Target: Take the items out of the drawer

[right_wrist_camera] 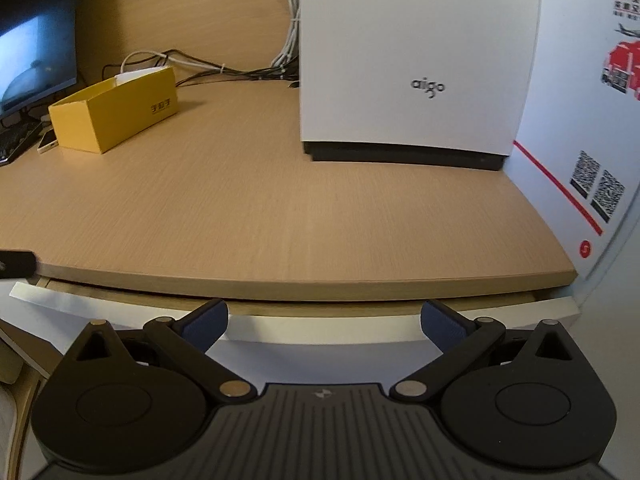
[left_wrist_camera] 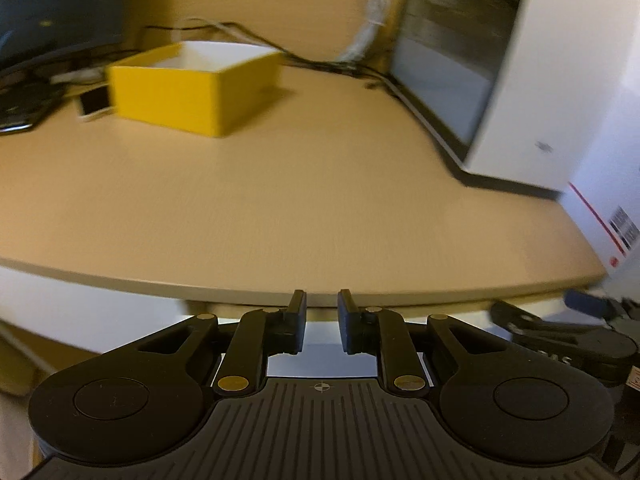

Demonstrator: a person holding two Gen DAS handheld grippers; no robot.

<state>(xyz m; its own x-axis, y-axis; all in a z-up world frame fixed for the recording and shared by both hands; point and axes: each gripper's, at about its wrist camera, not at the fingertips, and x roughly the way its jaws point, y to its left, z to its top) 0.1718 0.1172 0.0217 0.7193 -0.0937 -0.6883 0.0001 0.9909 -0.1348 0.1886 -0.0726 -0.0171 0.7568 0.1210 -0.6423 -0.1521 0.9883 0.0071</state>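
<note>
facing drawer (right_wrist_camera: 320,330) below right claw (right_wrist_camera: 324,326)

The desk (right_wrist_camera: 280,200) has a pale wood-grain top with a matt, smooth finish. The yellow box (right_wrist_camera: 116,116) looks like matt cardboard, white inside. The white case (right_wrist_camera: 416,52) marked "aigo" is smooth and satin, on a black base. The monitor (right_wrist_camera: 36,32) screen is glossy and reflective. The right claw (right_wrist_camera: 324,326) is matt black plastic with ribbed housing, brass-coloured metal pins and blue pads (right_wrist_camera: 208,324).
</note>
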